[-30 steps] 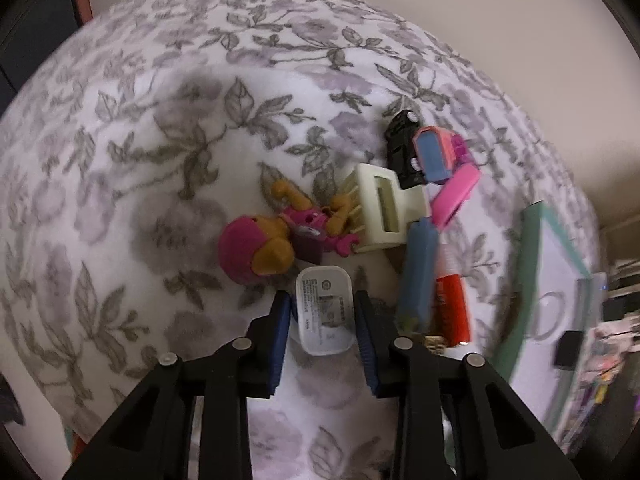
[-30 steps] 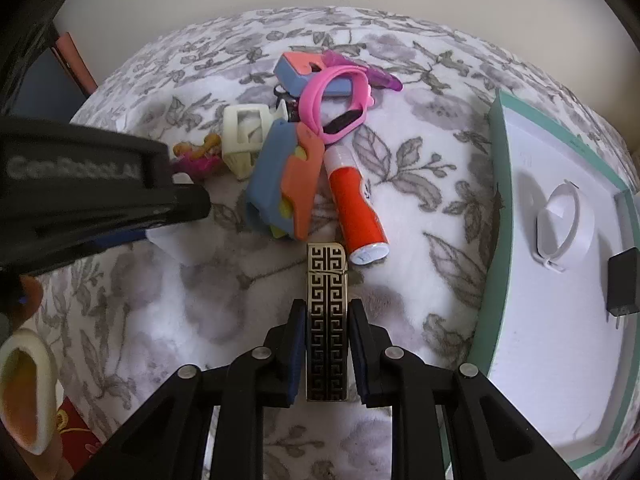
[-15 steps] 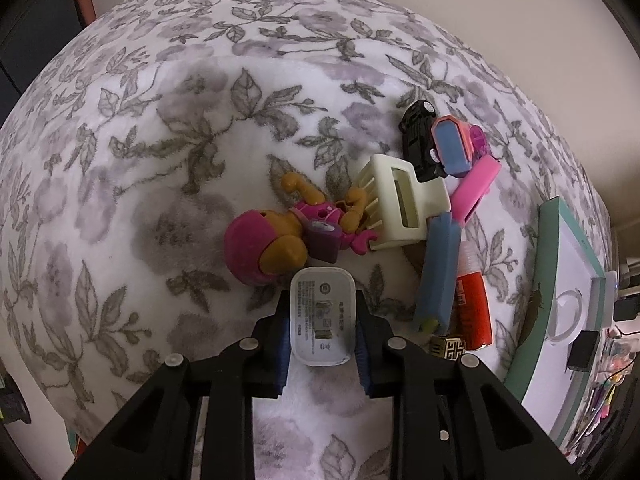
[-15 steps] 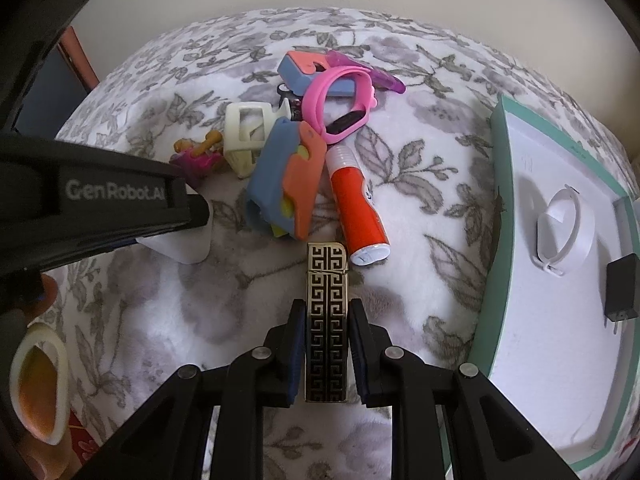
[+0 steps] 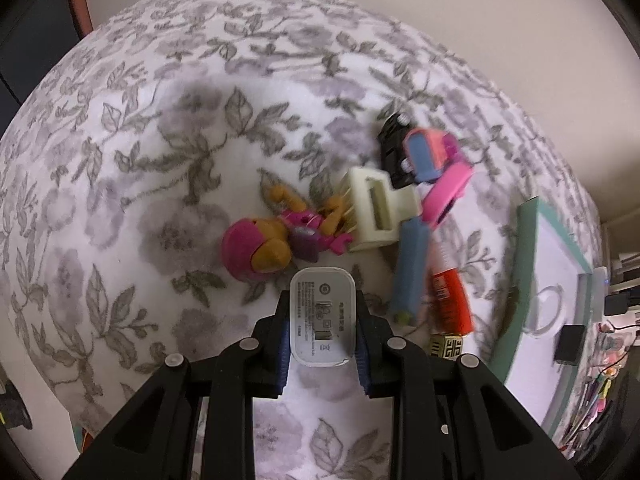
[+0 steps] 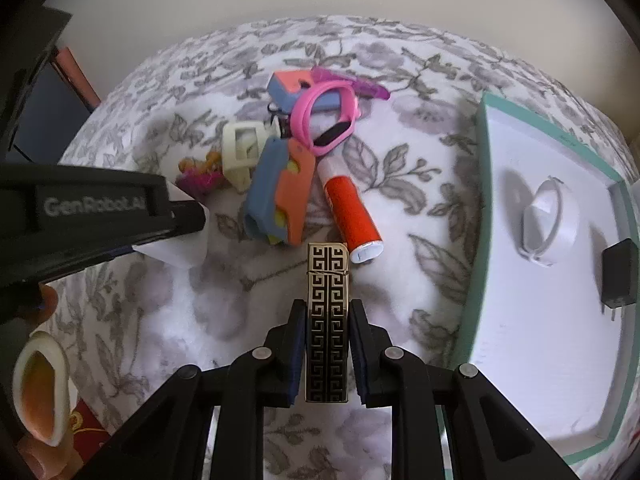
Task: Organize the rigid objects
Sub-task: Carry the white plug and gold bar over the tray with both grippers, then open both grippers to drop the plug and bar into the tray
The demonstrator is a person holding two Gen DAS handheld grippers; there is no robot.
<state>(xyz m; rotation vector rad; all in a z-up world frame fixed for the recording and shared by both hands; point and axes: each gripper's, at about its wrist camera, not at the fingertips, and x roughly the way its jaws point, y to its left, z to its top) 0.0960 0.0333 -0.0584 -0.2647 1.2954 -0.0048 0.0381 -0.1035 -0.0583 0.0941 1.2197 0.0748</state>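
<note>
My left gripper (image 5: 322, 314) is shut on a white charger plug (image 5: 322, 300), its printed face up, just above the floral cloth (image 5: 160, 160). The same plug's corner (image 6: 182, 246) shows in the right wrist view under the left gripper's black side. My right gripper (image 6: 326, 322) is shut on a slim gold-and-black patterned lighter (image 6: 327, 268) that points toward the pile. Both grippers point steeply down.
The pile ahead holds a pink toy figure (image 5: 256, 250), a cream hair clip (image 5: 376, 208), a blue-orange toy gun (image 6: 280, 196), a red tube (image 6: 352, 216), a pink wristband (image 6: 324, 120) and a black toy car (image 5: 394, 148). A teal-rimmed white tray (image 6: 482, 200) at the right holds a white ring (image 6: 546, 224) and a black adapter (image 6: 618, 276).
The left fingers closed in from a small gap until they pressed on the charger plug. The right gripper kept its hold on the lighter and stayed in place.
</note>
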